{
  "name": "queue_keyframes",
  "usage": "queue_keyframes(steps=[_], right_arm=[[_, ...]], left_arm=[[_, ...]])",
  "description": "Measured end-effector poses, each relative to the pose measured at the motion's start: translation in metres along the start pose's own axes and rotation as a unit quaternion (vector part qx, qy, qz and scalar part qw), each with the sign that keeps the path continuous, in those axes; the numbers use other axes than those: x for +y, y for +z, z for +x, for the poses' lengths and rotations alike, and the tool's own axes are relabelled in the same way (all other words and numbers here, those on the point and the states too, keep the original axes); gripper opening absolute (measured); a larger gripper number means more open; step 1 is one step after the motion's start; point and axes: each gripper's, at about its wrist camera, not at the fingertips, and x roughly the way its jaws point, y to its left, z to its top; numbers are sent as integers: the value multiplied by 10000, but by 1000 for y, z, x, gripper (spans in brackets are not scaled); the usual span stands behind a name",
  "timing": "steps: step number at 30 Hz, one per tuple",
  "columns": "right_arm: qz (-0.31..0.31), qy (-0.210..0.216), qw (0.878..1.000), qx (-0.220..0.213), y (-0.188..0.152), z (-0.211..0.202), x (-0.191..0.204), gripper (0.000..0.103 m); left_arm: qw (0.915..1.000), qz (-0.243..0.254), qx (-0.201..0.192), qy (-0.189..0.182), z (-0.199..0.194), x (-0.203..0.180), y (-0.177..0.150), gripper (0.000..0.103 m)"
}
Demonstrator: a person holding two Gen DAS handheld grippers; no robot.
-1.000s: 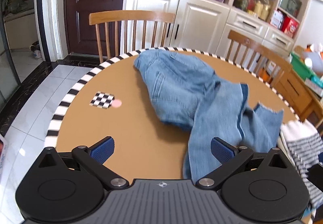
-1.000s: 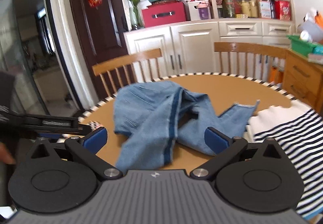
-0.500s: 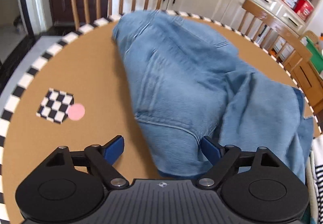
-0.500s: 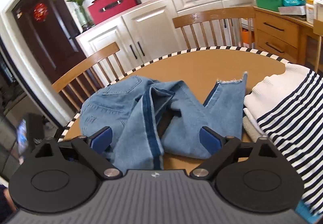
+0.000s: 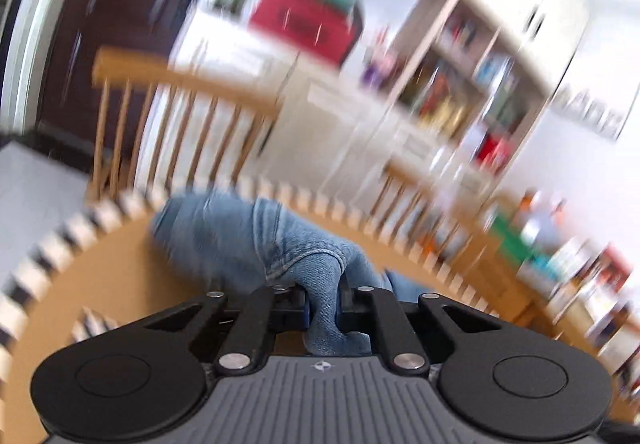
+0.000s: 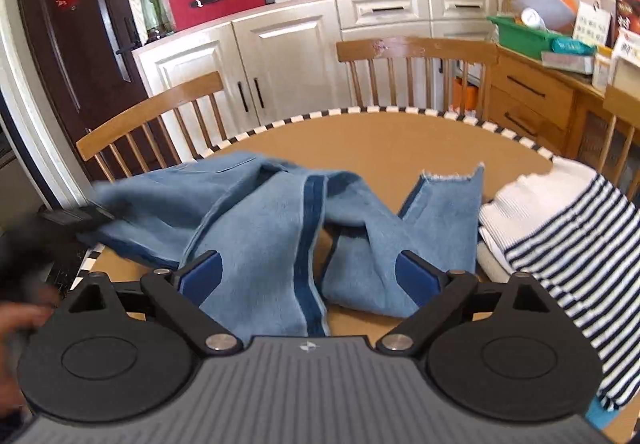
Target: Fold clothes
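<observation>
Crumpled blue jeans lie across the round brown table, one frayed leg end pointing right. In the left wrist view the jeans are blurred by motion; my left gripper is shut on a fold of their denim near the waist. It shows as a dark blur at the jeans' left edge in the right wrist view. My right gripper is open, its blue pads low over the twisted legs near the table's front.
A folded white and navy striped top lies at the table's right edge. Wooden chairs stand behind the table, with white cabinets and a cluttered sideboard beyond. A checker marker sits on the table's left.
My left gripper has closed on the jeans' fabric and is swinging fast, tilting its view up. My right gripper has moved closer over the legs, still open.
</observation>
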Motion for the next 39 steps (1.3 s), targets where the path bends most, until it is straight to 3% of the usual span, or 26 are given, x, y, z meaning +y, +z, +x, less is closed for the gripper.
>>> queue_keyframes(steps=[4,9,12,16,18,19,20,21,22,24,25,26,29,32,34,37,39], right_arm=[[-31,480,9988,-92,12,-4,6,95],[-738,1783,9810,-214,19,-13,28,102],[-837,2454,9656,-197,17,-3,46,102],[-512,3260,9440,-30,17,12,69,102],[-774,3509,9332,-33,17,13,81,78],[-936,3618,9275,-30,18,13,87,39],[-1113,3548,9283,-62,18,12,93,23],[-1242,3408,9318,-126,19,10,97,22],[-1282,3320,9344,-152,22,7,98,22],[-1118,3020,9465,-229,28,-2,89,38],[-1039,2816,9533,-344,30,-10,82,73],[-1025,2706,9558,-517,32,-19,73,96],[-1361,2759,9493,-655,41,-36,50,94],[-1506,2501,9548,-552,51,-37,37,94],[-1415,2400,9590,-516,60,-35,28,94],[-854,2394,9645,-716,73,-35,11,94],[-586,2250,9683,-918,76,-34,2,94]], left_arm=[[9955,137,-903,-258,-76,-2,63,10],[9782,1018,-1654,-735,-154,-52,142,11],[9671,1572,-1709,-1041,-166,-96,165,11],[9632,1655,-1501,-1492,-174,-144,165,11],[9634,1567,-1547,-1530,-179,-149,159,11],[9639,1503,-1575,-1533,-182,-149,157,11],[9655,1388,-1584,-1534,-185,-147,157,11],[9684,1205,-1569,-1519,-186,-141,158,11],[9708,1069,-1567,-1471,-192,-129,160,11],[9744,887,-1578,-1334,-214,-91,165,11],[9756,828,-1582,-1276,-224,-74,168,11],[9760,833,-1596,-1224,-232,-64,170,11],[9745,1047,-1725,-981,-267,-50,177,11],[9724,1056,-1856,-935,-314,-46,193,11],[9624,1456,-2092,-940,-342,-62,209,11],[9521,2012,-1867,-1351,-332,-111,236,12],[9506,2382,-1332,-1480,-296,-151,241,13]])
